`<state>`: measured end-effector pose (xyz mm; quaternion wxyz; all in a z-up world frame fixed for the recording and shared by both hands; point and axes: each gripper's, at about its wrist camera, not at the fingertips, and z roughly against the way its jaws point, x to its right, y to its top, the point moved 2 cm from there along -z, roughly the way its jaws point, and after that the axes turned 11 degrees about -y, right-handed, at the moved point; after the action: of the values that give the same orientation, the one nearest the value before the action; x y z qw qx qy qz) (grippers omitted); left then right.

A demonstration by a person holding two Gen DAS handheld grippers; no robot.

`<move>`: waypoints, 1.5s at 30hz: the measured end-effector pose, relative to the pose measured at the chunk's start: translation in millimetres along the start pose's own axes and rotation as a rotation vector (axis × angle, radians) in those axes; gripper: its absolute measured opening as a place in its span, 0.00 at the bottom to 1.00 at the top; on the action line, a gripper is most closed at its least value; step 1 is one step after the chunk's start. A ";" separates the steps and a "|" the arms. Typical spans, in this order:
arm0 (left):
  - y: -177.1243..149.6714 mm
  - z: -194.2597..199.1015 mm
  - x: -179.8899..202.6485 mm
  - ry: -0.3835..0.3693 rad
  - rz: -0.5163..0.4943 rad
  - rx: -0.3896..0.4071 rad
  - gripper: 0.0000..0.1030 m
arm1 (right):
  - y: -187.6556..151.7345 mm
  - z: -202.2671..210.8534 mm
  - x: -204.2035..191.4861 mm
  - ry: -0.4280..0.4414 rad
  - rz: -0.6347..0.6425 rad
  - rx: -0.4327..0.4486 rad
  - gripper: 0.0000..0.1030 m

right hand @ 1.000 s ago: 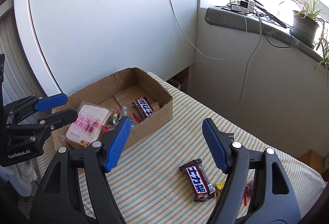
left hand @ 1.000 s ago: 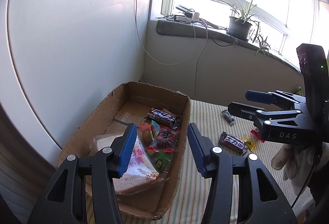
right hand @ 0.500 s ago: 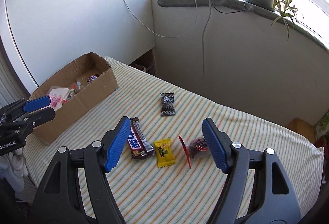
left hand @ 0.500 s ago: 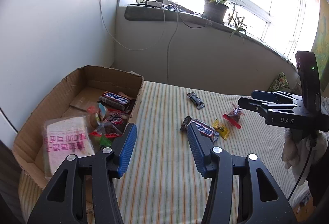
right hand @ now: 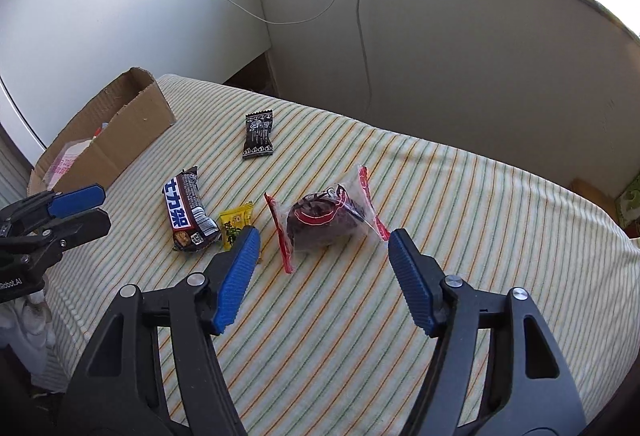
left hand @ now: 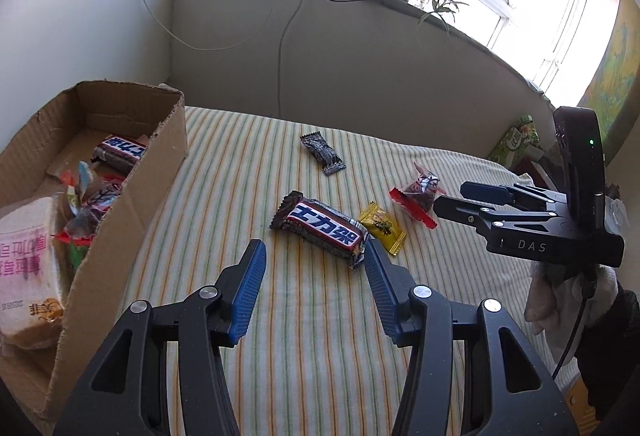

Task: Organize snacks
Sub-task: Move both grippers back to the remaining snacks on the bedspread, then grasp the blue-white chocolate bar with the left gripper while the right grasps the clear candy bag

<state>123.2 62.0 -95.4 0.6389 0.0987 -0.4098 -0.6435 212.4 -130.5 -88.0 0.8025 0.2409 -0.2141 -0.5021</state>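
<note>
Chocolate bar (left hand: 320, 230) just ahead of left gripper (left hand: 316, 260)

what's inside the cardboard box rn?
Cardboard box holds a bread pack, a chocolate bar and small wrapped sweets. Anything beneath them or behind the near wall is hidden.

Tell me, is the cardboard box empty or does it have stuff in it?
Not empty. The cardboard box is open on top and holds a bread pack, a chocolate bar and other wrapped snacks.
</note>
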 end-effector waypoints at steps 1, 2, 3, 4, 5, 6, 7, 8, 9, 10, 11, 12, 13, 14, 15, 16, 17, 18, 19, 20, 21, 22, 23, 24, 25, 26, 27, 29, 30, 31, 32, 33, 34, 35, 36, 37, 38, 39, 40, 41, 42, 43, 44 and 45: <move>0.3 -3.2 -0.3 -0.003 0.006 -0.006 0.49 | 0.4 -2.2 0.7 -0.005 0.000 -0.003 0.68; 0.9 -6.2 -0.6 -0.006 0.011 -0.012 0.49 | 1.1 -4.9 1.0 -0.003 -0.002 -0.009 0.68; 1.6 -9.0 -0.9 -0.013 0.018 -0.018 0.49 | 1.8 -8.0 1.8 0.006 -0.009 -0.018 0.68; 2.5 -12.6 -1.3 -0.021 0.027 -0.024 0.49 | 2.3 -10.7 3.0 0.019 -0.021 -0.031 0.68; 3.1 -16.2 -1.7 -0.028 0.035 -0.032 0.49 | 2.5 -13.1 3.6 0.038 -0.033 -0.043 0.68; 3.7 -19.6 -1.6 -0.033 0.040 -0.038 0.49 | 3.1 -14.9 3.5 0.056 -0.041 -0.052 0.68; 4.4 -23.2 -1.8 -0.038 0.044 -0.045 0.49 | 4.1 -16.6 3.0 0.064 -0.048 -0.057 0.68; 5.1 -26.7 -1.9 -0.040 0.047 -0.051 0.49 | 5.0 -17.9 2.5 0.065 -0.053 -0.060 0.68; 5.8 -30.2 -1.6 -0.042 0.048 -0.057 0.49 | 6.1 -19.1 2.0 0.070 -0.056 -0.059 0.68; 6.6 -33.3 -0.8 -0.042 0.045 -0.062 0.49 | 7.5 -20.7 1.6 0.075 -0.061 -0.061 0.68; 7.7 -36.7 0.2 -0.034 0.036 -0.067 0.49 | 9.0 -22.5 1.3 0.077 -0.067 -0.062 0.68; 9.1 -40.0 0.9 -0.024 0.027 -0.070 0.49 | 10.5 -24.6 0.9 0.079 -0.071 -0.063 0.68; 10.3 -42.9 1.3 -0.017 0.020 -0.073 0.49 | 12.0 -26.8 -0.1 0.078 -0.072 -0.065 0.68; 11.2 -45.4 1.5 -0.014 0.017 -0.075 0.49 | 13.6 -28.9 -0.8 0.075 -0.072 -0.067 0.68; 12.3 -47.8 1.1 -0.013 0.017 -0.078 0.49 | 14.8 -31.1 -1.9 0.073 -0.073 -0.069 0.68; 13.1 -50.1 0.7 -0.009 0.017 -0.080 0.49 | 16.0 -33.2 -3.1 0.065 -0.072 -0.070 0.68; 13.6 -52.4 0.7 -0.006 0.016 -0.082 0.49 | 16.6 -35.0 -4.0 0.057 -0.069 -0.071 0.68; 14.1 -54.7 0.9 -0.003 0.014 -0.084 0.49 | 17.0 -36.7 -5.1 0.050 -0.064 -0.072 0.68; 14.6 -57.2 1.0 0.003 0.010 -0.088 0.49 | 17.3 -38.8 -5.5 0.044 -0.060 -0.075 0.68; 15.3 -59.7 2.0 0.009 0.004 -0.092 0.49 | 17.2 -40.5 -6.2 0.040 -0.057 -0.078 0.68; 15.0 -61.6 2.7 0.013 -0.003 -0.095 0.49 | 16.9 -41.9 -6.1 0.034 -0.056 -0.079 0.68; 14.6 -63.3 2.7 0.019 -0.011 -0.099 0.49 | 16.7 -43.1 -5.9 0.031 -0.055 -0.080 0.68; 14.5 -64.3 1.6 0.026 -0.016 -0.101 0.49 | 16.3 -44.1 -5.2 0.024 -0.053 -0.081 0.67; 14.4 -65.3 0.7 0.030 -0.017 -0.102 0.49 | 15.7 -44.7 -3.9 0.016 -0.053 -0.080 0.66; 14.3 -66.0 -0.3 0.028 -0.015 -0.103 0.49 | 15.2 -45.2 -2.8 0.013 -0.054 -0.080 0.61; 14.4 -66.8 -0.6 0.030 -0.020 -0.103 0.49 | 14.3 -46.0 -1.0 0.014 -0.056 -0.084 0.58; 14.1 -67.0 0.0 0.038 -0.030 -0.102 0.49 | 13.4 -46.9 0.5 0.021 -0.060 -0.091 0.55; 13.6 -67.0 0.7 0.052 -0.041 -0.100 0.46 | 12.0 -48.0 2.7 0.025 -0.063 -0.095 0.53; 13.7 -67.7 1.3 0.050 -0.042 -0.101 0.42 | 12.0 -47.9 3.5 0.024 -0.062 -0.095 0.52; 13.9 -68.2 1.1 0.050 -0.045 -0.100 0.42 | 11.9 -47.8 3.6 0.023 -0.060 -0.094 0.47; 14.0 -67.4 0.7 0.050 -0.047 -0.099 0.42 | 11.5 -47.3 4.4 0.025 -0.060 -0.094 0.44; 14.2 -66.7 -0.8 0.049 -0.047 -0.099 0.41 | 11.6 -47.1 4.5 0.031 -0.063 -0.095 0.38; 14.2 -66.6 -1.8 0.048 -0.047 -0.099 0.41 | 11.4 -46.5 5.4 0.035 -0.066 -0.097 0.37; 14.3 -66.5 -2.3 0.048 -0.048 -0.098 0.41 | 11.4 -46.4 5.2 0.035 -0.066 -0.098 0.36; 14.3 -66.5 -2.7 0.051 -0.050 -0.097 0.40 | 11.3 -46.4 5.0 0.037 -0.064 -0.097 0.35; 14.5 -65.6 -3.3 0.051 -0.052 -0.097 0.40 | 11.0 -46.3 5.1 0.038 -0.065 -0.097 0.35; 14.7 -65.7 -2.8 0.051 -0.051 -0.094 0.40 | 10.5 -45.4 5.3 0.039 -0.067 -0.096 0.34; 14.9 -64.8 -3.8 0.055 -0.049 -0.089 0.40 | 10.3 -45.0 5.7 0.041 -0.069 -0.095 0.34; 15.1 -65.9 -3.7 0.057 -0.046 -0.086 0.40 | 10.1 -43.9 5.9 0.043 -0.071 -0.094 0.33; 14.8 -65.2 -4.4 0.055 -0.042 -0.084 0.40 | 9.7 -42.4 6.2 0.043 -0.073 -0.092 0.33; 14.5 -64.5 -4.8 0.054 -0.039 -0.082 0.40 | 9.2 -41.2 6.6 0.042 -0.076 -0.090 0.33; 14.3 -63.0 -5.4 0.055 -0.038 -0.078 0.40 | 8.9 -39.9 7.2 0.040 -0.079 -0.087 0.33; 14.0 -60.7 -6.3 0.056 -0.036 -0.074 0.40 | 8.8 -39.1 7.5 0.041 -0.081 -0.085 0.33; 13.6 -58.0 -6.3 0.053 -0.035 -0.070 0.40 | 8.6 -37.5 8.0 0.043 -0.083 -0.082 0.33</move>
<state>172.0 46.4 -126.5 0.6412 0.1003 -0.3682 -0.6657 243.7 -128.1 -111.7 0.7948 0.2270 -0.1658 -0.5378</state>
